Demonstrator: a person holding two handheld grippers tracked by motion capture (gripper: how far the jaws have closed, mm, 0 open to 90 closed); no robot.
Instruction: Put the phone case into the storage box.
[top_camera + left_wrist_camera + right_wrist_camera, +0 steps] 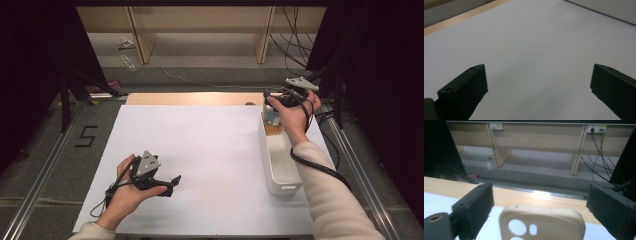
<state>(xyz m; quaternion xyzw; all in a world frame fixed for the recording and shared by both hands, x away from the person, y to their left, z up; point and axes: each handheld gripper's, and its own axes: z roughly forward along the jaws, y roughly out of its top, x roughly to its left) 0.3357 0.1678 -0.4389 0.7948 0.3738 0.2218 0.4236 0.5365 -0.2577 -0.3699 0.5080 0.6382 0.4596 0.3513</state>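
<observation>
A beige phone case [541, 225] with a camera cut-out stands upright between the jaws of my right gripper [540, 188]. The jaws stand wide, and a thin gap shows on each side of the case, so the pads do not press on it. In the high view my right gripper [280, 97] hovers over the far end of a white bin [280, 172] at the table's right side. My left gripper [172, 185] rests low at the near left of the white sheet [200, 145]. Its jaws [537, 66] are wide open with nothing between them.
Some beige and blue items [272, 124] lie in the bin's far end under my right hand. A wooden strip [195, 98] runs along the table's far edge. Beyond it are floor, desk legs and cables. A metal rail [350, 150] runs along the table's right side.
</observation>
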